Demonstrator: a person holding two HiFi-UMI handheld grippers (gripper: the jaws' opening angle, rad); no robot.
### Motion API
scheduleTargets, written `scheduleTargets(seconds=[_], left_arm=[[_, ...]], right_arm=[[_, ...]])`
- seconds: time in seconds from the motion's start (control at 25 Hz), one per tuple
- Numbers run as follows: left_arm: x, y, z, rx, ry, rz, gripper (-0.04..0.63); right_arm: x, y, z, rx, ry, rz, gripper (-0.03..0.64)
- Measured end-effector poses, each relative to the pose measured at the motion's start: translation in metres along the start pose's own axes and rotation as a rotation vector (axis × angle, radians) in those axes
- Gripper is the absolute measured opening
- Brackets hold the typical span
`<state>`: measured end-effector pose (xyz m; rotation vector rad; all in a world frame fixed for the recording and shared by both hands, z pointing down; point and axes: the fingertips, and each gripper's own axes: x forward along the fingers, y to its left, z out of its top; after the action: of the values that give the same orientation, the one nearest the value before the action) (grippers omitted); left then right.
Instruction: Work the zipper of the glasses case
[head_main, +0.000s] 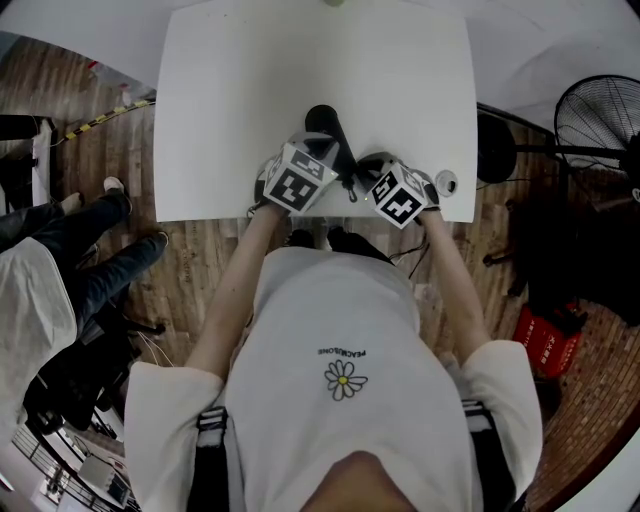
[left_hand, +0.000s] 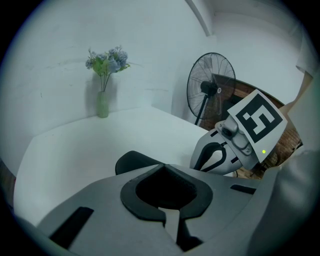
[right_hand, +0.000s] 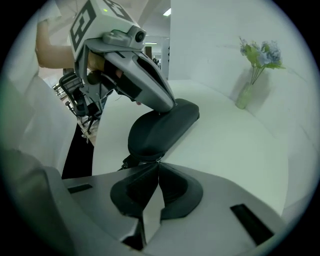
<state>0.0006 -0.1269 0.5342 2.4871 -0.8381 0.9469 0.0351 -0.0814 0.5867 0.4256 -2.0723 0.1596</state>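
Observation:
A black glasses case (head_main: 324, 124) lies on the white table (head_main: 230, 110) near its front edge. In the right gripper view the case (right_hand: 155, 132) lies straight ahead, its rounded end toward me. My right gripper (right_hand: 158, 162) is shut on the small silver zipper pull (right_hand: 158, 159) at that near end. My left gripper (right_hand: 170, 106) comes down from the left, and its closed tip rests on the case's top near the far end. In the left gripper view its jaws (left_hand: 162, 167) are shut, with the case (left_hand: 131, 160) showing just beyond them and nothing visibly clamped.
A slim vase with blue flowers (left_hand: 103, 100) stands at the table's far side. A standing fan (head_main: 600, 120) is on the floor to the right, and a red object (head_main: 545, 342) lies nearby. A seated person's legs (head_main: 90, 255) are at the left.

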Motion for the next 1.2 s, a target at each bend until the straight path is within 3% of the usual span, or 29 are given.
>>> scheduleTargets(seconds=[0.12,0.24,0.56,0.76,0.88,1.08,1.2], left_arm=[[0.000,0.000,0.001,0.004,-0.002,0.001,0.017],[0.000,0.000,0.000,0.016,0.002,0.009,0.017],[0.001,0.000,-0.001,0.058,0.011,0.009,0.017],[-0.002,-0.004,0.000,0.184,0.076,0.004,0.017],[0.003,-0.009,0.006,0.210,0.091,-0.026,0.017],[0.019,-0.008,0.017,0.253,0.107,0.035,0.017],[0.024,-0.004,0.022,0.256,0.119,0.051,0.017]], right_arm=[[-0.001,0.002,-0.003,0.039,0.007,-0.006,0.009],[-0.004,0.013,-0.004,0.087,0.032,0.049,0.008],[-0.001,0.042,0.006,-0.044,0.084,0.053,0.008],[-0.016,0.003,-0.013,-0.008,0.100,-0.085,0.008],[-0.027,-0.036,-0.023,0.034,0.112,-0.186,0.008],[-0.027,-0.049,-0.029,0.043,0.134,-0.216,0.008],[-0.028,-0.048,-0.029,0.135,0.098,-0.229,0.008]])
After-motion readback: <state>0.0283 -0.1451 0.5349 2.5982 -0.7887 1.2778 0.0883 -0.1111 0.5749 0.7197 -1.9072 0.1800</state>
